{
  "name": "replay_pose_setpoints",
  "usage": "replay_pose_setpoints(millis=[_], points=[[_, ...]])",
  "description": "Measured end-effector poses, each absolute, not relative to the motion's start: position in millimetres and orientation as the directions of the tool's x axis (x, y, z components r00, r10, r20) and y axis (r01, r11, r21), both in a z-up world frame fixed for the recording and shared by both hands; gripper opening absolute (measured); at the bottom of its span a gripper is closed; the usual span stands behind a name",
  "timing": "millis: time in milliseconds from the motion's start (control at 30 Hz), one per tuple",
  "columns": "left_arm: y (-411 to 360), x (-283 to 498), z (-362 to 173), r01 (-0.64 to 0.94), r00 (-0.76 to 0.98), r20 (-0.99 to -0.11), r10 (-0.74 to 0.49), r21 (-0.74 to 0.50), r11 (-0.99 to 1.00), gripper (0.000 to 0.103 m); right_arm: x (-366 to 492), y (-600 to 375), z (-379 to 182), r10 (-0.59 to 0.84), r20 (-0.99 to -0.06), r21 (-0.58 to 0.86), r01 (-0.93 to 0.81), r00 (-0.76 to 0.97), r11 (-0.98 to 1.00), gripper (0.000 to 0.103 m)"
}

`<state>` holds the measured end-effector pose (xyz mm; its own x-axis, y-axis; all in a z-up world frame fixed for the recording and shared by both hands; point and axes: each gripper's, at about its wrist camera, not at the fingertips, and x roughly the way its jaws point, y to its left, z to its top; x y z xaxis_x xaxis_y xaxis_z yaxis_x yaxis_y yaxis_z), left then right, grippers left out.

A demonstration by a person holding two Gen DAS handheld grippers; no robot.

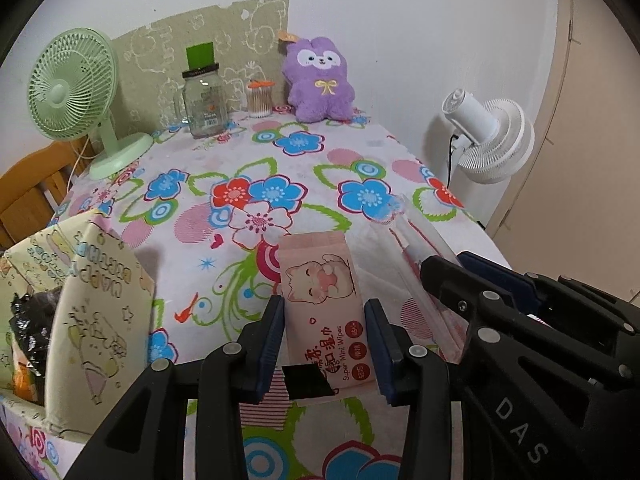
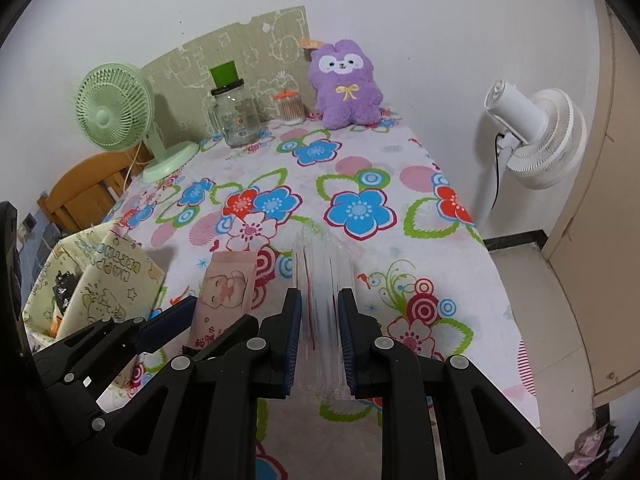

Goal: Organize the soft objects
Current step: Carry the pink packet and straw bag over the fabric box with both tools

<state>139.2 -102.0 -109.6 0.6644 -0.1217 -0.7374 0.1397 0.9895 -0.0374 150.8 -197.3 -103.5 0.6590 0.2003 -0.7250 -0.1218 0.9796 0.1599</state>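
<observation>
**Both grippers loaded above the table**

While the left gripper (image 1: pixel 324 344) clamps the wipes (image 1: pixel 324 300) across their width, the right gripper (image 2: pixel 319 340) pinches a clear packet (image 2: pixel 324 280). Both look light, soft and slippery, so mid-body grips suit; box (image 1: pixel 100 312) sits left.

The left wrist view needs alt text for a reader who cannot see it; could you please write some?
The left tongs grip a pink pack of wet wipes over a floral tablecloth. The right tongs hold a clear plastic pack alongside; a paper gift bag stands left, and a purple plush and green fan sit behind.
</observation>
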Motion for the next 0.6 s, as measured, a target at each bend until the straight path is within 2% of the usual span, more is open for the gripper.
replay_pose_setpoints(millis=[600], points=[[-83.3,106.2,-64.0,0.139,0.737,-0.666,-0.115,-0.017,0.990,0.041,116.3,-177.4,-52.2,0.198,-0.654,0.136,-0.145,0.730,0.980,0.022]])
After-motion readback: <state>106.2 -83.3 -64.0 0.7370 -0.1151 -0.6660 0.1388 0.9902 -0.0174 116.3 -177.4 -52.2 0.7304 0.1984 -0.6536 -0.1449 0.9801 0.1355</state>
